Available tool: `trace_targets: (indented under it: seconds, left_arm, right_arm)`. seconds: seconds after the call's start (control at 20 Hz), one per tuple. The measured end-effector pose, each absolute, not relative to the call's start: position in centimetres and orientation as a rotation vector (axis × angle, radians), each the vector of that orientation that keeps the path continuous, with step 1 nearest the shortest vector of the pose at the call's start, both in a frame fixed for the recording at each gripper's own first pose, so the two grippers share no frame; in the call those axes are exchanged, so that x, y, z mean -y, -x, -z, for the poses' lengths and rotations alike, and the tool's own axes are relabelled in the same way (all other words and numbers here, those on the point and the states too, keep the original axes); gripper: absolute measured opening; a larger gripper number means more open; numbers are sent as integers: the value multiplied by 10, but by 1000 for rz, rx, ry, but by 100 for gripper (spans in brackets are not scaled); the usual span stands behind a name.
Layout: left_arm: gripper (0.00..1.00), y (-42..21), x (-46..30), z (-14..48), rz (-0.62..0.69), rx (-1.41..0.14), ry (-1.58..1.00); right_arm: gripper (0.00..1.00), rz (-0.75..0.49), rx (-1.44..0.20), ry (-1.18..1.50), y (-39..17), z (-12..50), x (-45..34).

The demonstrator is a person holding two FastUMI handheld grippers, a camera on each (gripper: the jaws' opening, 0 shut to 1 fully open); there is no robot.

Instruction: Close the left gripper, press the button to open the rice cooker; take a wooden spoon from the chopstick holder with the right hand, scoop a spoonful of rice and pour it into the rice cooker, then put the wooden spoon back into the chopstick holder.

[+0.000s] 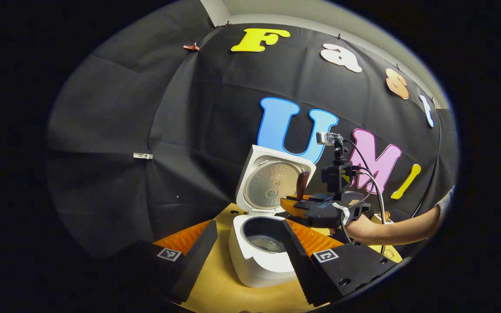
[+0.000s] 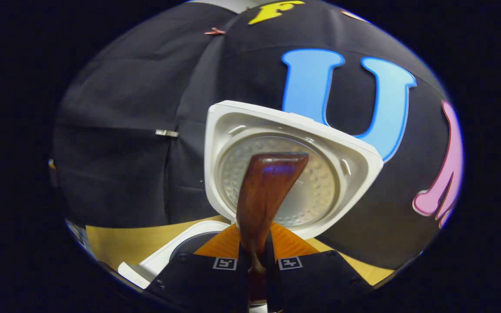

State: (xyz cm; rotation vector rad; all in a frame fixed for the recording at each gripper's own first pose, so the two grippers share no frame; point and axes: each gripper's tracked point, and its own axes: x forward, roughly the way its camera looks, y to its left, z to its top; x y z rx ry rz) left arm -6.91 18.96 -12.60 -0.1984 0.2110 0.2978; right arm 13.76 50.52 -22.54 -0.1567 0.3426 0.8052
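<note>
The white rice cooker [image 1: 259, 265] stands on the table with its lid [image 1: 272, 182] raised; a little rice lies at the bottom of its dark inner pot [image 1: 264, 237]. My left gripper [image 1: 246, 261] is open, its fingers wide apart either side of the cooker and closer to me than it. My right gripper [image 1: 292, 204] hovers over the pot's right rim, shut on the brown wooden spoon [image 1: 302, 184], which points upward. In the right gripper view the spoon [image 2: 268, 191] rises from the right gripper [image 2: 257, 261] in front of the lid [image 2: 342, 152], with the cooker's body [image 2: 163, 256] below left.
A person's bare forearm [image 1: 398, 228] reaches in from the right, holding the right gripper. The cooker rests on a wooden table [image 1: 215, 282], whose top [image 2: 115, 241] runs up to the black cloth wall. Cables [image 1: 374, 182] loop off the right gripper.
</note>
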Motion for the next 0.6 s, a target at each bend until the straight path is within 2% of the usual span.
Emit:
trace_targets:
  seconds: [0.35,0.45,0.6]
  left_arm:
    - [94,73,-185,124,-298,-209,203]
    - [94,75,-185,125,-301,-207,205]
    - [94,80,-184,121,-309,-204,214]
  right_arm:
    - [19,-911,-229,508,-104,245,-519]
    - [19,-906,-291,407,-99,246,-520]
    - [20,-794,-455,93,-113,247,-508]
